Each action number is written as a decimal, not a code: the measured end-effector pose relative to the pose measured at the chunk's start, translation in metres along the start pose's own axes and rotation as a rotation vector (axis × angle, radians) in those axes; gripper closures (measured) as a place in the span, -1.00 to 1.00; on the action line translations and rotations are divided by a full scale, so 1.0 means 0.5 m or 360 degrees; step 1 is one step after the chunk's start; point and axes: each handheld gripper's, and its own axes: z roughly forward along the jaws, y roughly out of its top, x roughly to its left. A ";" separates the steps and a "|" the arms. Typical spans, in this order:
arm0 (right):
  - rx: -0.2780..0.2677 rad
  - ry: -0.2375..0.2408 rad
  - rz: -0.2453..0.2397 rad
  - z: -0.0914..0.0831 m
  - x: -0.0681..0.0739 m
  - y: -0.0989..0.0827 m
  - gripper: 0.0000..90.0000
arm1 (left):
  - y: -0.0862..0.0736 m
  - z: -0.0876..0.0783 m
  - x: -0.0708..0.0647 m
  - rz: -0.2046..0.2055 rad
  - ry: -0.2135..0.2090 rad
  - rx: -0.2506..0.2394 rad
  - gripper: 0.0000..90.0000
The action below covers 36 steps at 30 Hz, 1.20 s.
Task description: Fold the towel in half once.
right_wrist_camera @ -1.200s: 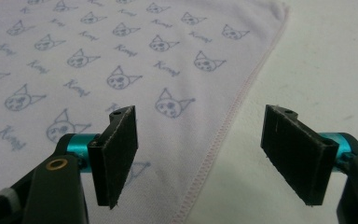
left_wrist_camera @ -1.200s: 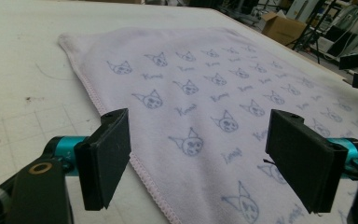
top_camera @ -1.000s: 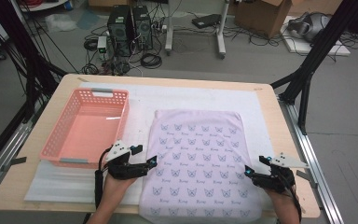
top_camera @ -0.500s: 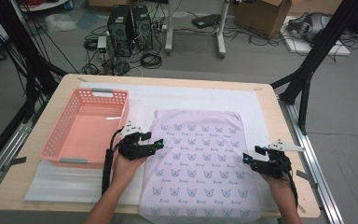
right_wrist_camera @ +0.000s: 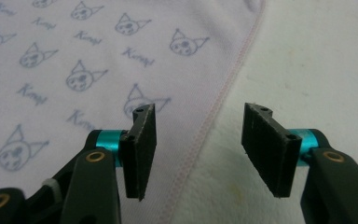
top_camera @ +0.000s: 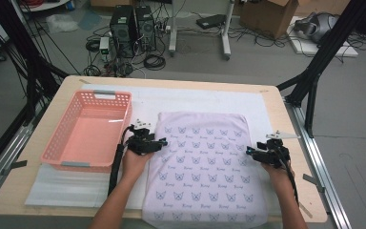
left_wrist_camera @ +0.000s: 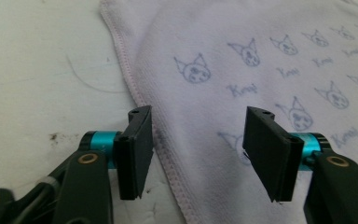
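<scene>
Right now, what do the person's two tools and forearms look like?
Both are alike: the left tool and the right tool each have two flat black rectangular pads on glossy black arms, with turquoise collars and brass-coloured rivets. In the high view a black cable trails back from the left one, and the right one carries a pale grey plate. The forearms are bare, no sleeves.

Moved up along both side hems of the towel [top_camera: 202,167]: left tongs [top_camera: 162,141] and right tongs [top_camera: 249,151] (each astride a hem), jaws lately closing, still unclamped, not yet pinching cloth.
</scene>
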 end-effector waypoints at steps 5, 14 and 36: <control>0.0071 -0.0028 -0.0059 0.021 0.003 0.014 0.16 | 0.000 0.002 -0.007 0.0077 0.0070 0.0010 0.06; 0.0073 0.0039 -0.0073 0.023 0.009 0.016 0.94 | -0.001 0.000 -0.011 0.0130 0.0146 0.0018 0.92; -0.0160 0.0099 0.0026 -0.073 -0.019 0.008 0.96 | 0.037 -0.082 -0.023 -0.0004 -0.0005 -0.0139 0.94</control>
